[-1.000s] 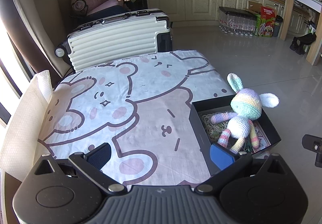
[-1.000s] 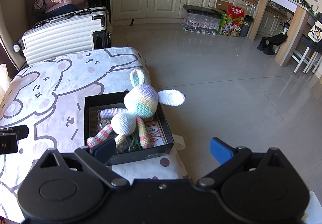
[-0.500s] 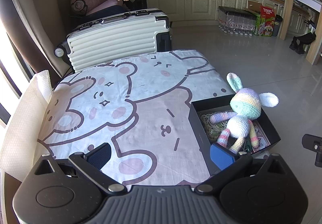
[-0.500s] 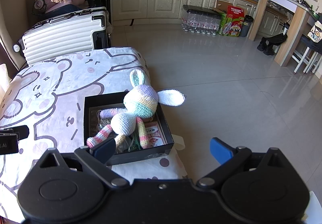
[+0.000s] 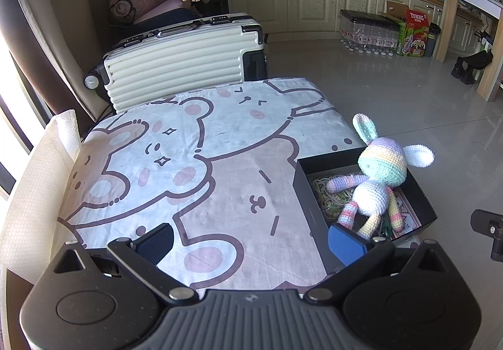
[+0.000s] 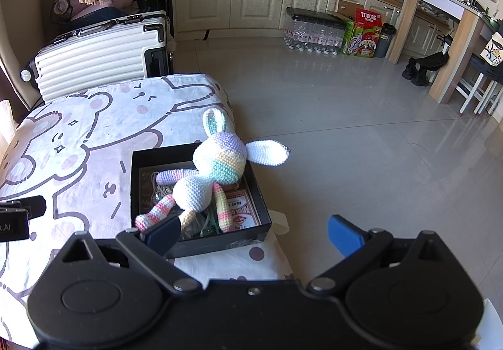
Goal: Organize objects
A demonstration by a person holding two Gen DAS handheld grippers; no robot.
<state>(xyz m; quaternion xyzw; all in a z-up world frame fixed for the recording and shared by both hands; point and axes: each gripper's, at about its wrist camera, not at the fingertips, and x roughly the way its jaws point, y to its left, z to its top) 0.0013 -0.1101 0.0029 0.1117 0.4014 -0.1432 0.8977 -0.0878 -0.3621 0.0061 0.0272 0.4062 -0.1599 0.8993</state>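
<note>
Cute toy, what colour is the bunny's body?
White body, pastel rainbow head and striped limbs; clearest in the right wrist view.

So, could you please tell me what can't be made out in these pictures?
- Box contents: both views, mostly hidden under the bunny.
- Box's near wall: left wrist view, behind the left claw.
- Card print: too small.
- Bed's near edge: covered by the right claw.

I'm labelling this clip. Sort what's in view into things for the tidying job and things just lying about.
For the job:
crochet rabbit
black box
rubber bands
card packet

Lying about:
suitcase
water bottles
Tuborg carton
</note>
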